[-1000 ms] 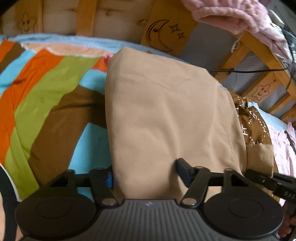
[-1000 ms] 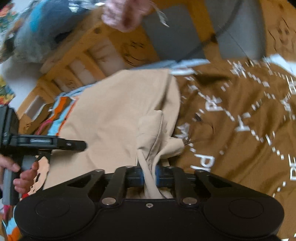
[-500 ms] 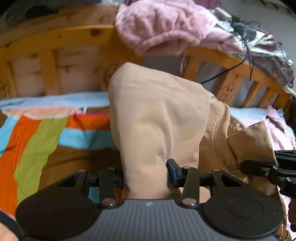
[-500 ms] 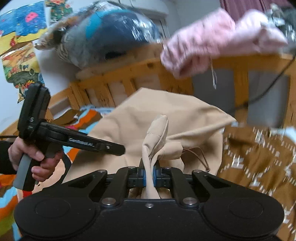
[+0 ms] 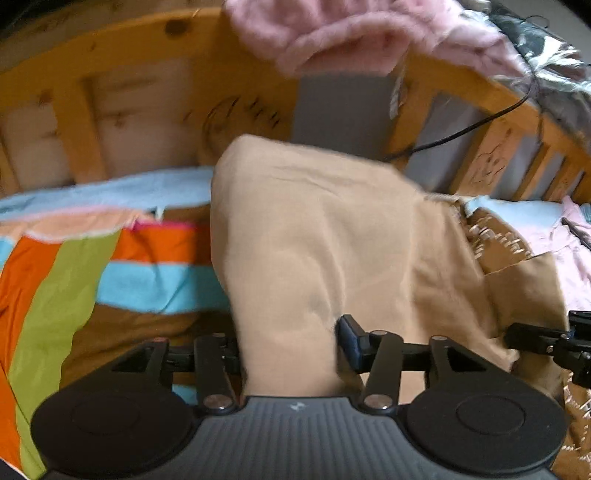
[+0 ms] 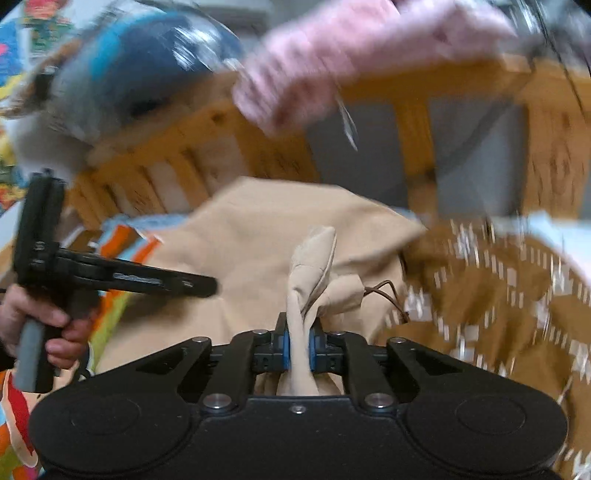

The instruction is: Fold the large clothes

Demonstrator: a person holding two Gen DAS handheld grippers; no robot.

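Note:
A large beige garment [image 5: 317, 236] is held up over the striped bed cover [image 5: 74, 280]. In the left wrist view my left gripper [image 5: 291, 343] has its jaws apart, with a wide band of the beige cloth running between them; I cannot see whether the fingers press it. My right gripper [image 6: 299, 350] is shut on a bunched fold of the same beige garment [image 6: 258, 243], which sticks up above the pads. The left gripper and the hand holding it show at the left of the right wrist view [image 6: 122, 277].
A brown garment with white lettering [image 6: 491, 295] lies to the right of the beige one. A wooden bed rail [image 5: 122, 92] runs behind, with a pink fluffy garment [image 5: 351, 33] draped over it. A black cable [image 5: 461, 133] hangs by the rail.
Both grippers have lifted the beige garment off the bed and swung to face the rail. The right gripper has stayed shut on its fold, and the left jaws have stayed apart.

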